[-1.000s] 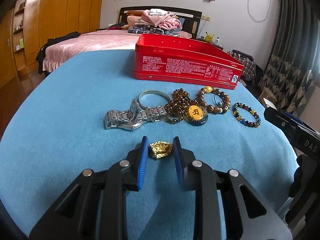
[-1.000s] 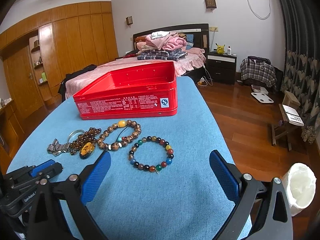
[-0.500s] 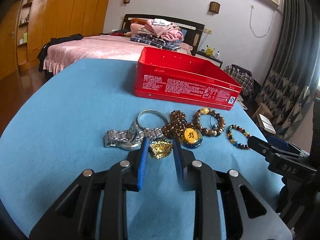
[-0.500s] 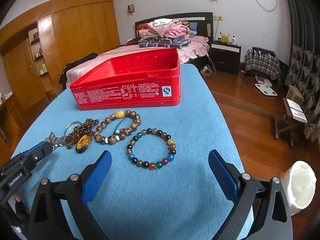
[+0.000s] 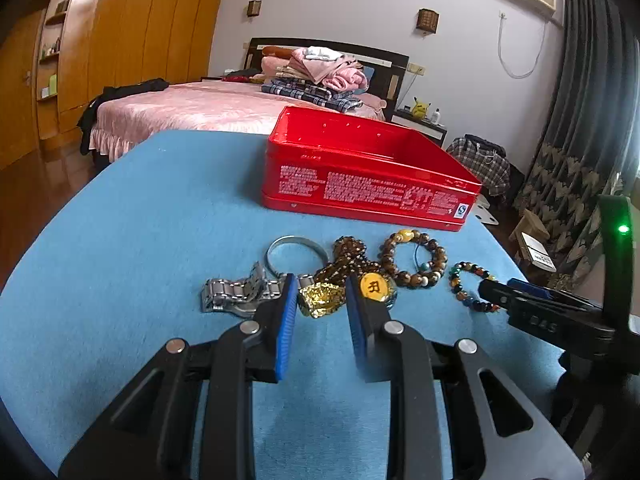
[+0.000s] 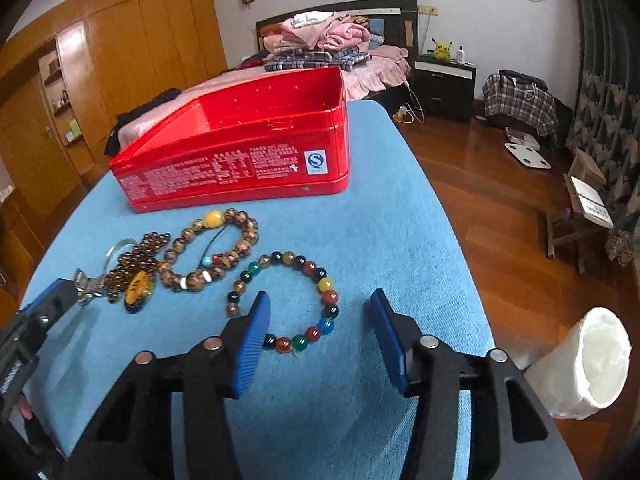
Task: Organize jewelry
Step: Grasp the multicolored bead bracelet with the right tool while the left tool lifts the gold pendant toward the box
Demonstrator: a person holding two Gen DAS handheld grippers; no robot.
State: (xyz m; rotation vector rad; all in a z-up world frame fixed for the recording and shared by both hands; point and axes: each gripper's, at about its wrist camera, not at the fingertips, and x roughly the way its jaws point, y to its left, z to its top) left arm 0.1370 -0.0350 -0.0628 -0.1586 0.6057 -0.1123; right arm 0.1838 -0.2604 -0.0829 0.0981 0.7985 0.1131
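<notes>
My left gripper (image 5: 322, 286) is shut on a small gold ring (image 5: 320, 300), held just above the blue cloth near a steel watch (image 5: 232, 294). My right gripper (image 6: 320, 300) hangs low over a multicoloured bead bracelet (image 6: 326, 284), and its jaws are closing. The bracelet's right side lies between the pads, which do not press on it. To the left lie a brown bead bracelet (image 6: 240, 246), a dark bead necklace with an amber pendant (image 5: 375, 287) and a silver bangle (image 5: 294, 240). An open red tin (image 6: 240, 168) stands behind them.
The blue-covered table (image 5: 140, 240) drops off close to the right of the bracelet, with wooden floor below. A white lined bin (image 6: 588, 364) stands on the floor at the right. A bed with folded clothes is beyond the tin.
The right jaws have narrowed from wide open and moved forward and down over the multicoloured bracelet. The left gripper has carried the gold ring a little forward, towards the watch.
</notes>
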